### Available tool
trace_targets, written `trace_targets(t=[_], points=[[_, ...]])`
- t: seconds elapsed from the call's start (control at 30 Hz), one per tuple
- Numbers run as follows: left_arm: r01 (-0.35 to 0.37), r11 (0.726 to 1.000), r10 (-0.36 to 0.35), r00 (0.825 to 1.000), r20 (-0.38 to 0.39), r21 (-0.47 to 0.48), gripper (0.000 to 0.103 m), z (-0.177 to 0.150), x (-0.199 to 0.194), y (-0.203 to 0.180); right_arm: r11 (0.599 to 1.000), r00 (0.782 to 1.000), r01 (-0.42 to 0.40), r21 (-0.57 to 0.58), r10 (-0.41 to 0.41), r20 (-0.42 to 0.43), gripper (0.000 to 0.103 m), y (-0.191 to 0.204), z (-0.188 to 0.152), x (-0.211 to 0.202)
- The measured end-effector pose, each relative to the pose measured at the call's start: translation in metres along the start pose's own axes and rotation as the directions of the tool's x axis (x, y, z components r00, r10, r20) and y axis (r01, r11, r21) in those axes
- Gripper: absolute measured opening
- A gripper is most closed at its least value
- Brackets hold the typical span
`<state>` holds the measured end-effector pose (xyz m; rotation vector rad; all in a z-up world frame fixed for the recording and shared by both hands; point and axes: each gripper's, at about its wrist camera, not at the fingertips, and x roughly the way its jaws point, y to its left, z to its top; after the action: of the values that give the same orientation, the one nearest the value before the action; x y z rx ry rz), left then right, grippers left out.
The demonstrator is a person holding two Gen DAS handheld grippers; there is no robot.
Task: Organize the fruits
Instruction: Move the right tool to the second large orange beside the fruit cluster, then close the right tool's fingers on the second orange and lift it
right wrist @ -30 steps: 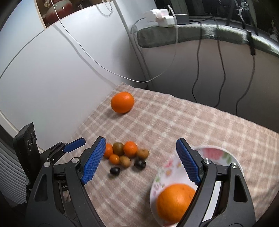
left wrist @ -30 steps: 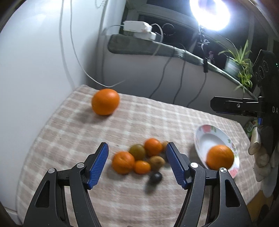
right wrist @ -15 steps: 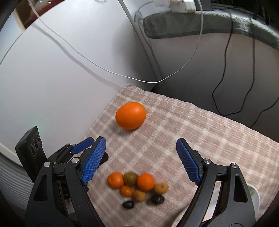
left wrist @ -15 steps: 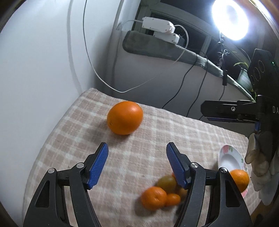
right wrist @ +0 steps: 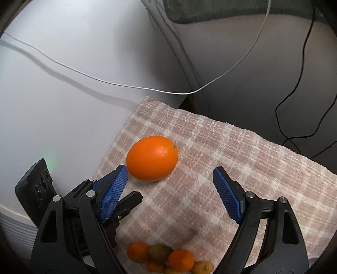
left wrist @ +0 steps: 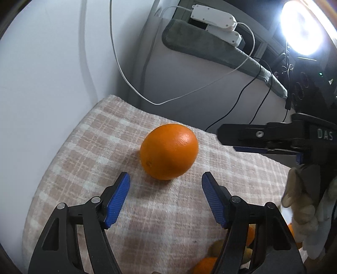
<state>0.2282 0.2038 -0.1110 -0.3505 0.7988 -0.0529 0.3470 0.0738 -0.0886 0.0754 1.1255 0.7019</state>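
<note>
A large orange (left wrist: 169, 151) lies on a pink-and-cream checked cloth (left wrist: 88, 151) near its far corner, at about twelve o'clock from the left gripper (left wrist: 165, 181), just ahead of the blue pads. Nothing lies between the gripper and the fruit. The jaws stand wide apart with nothing between them, and they have just been opening a little further. Behind the cloth a white cable (left wrist: 118, 63) sags across the pale wall, and black cords (left wrist: 261, 92) hang from a grey-padded ledge (left wrist: 210, 46) at one o'clock, with white adapters (left wrist: 212, 15) on top.

The left wrist view alone shows a bright round lamp (left wrist: 303, 27) at two o'clock and a gloved hand (left wrist: 303, 208) at four o'clock. It also shows the right gripper (right wrist: 170, 175) side-on at three o'clock. The right wrist view alone shows a cluster of small fruits (right wrist: 168, 259) at six o'clock, clear of the orange. In that view the left gripper's finger (right wrist: 126, 202) pokes in at eight o'clock, beside the right gripper's own left pad. The right gripper's jaws are spread wide and empty, the orange at eleven o'clock just beyond its left pad.

A second ago the small fruits sat between the left pads and a plate with another orange showed at four o'clock; now both views have closed in on the lone orange, which looks far bigger.
</note>
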Motion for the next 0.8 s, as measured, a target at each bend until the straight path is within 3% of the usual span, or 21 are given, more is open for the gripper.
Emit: trace_targets(t=[0.4,0.8], points=[[0.056,0.997,-0.058,0.998,-0.03,-0.055,0.074,0.011,0.019,0.012,0.998,0.999,-0.038,0.059,0.04,-0.025,0.085,-0.009,0.017,0.04],[0.095,0.99,-0.102,0.993,-0.055,-0.106,0.074,0.017,0.027,0.021,0.995,0.995,-0.085,0.047,0.088,-0.056,0.085,0.001,0.022,0.057]])
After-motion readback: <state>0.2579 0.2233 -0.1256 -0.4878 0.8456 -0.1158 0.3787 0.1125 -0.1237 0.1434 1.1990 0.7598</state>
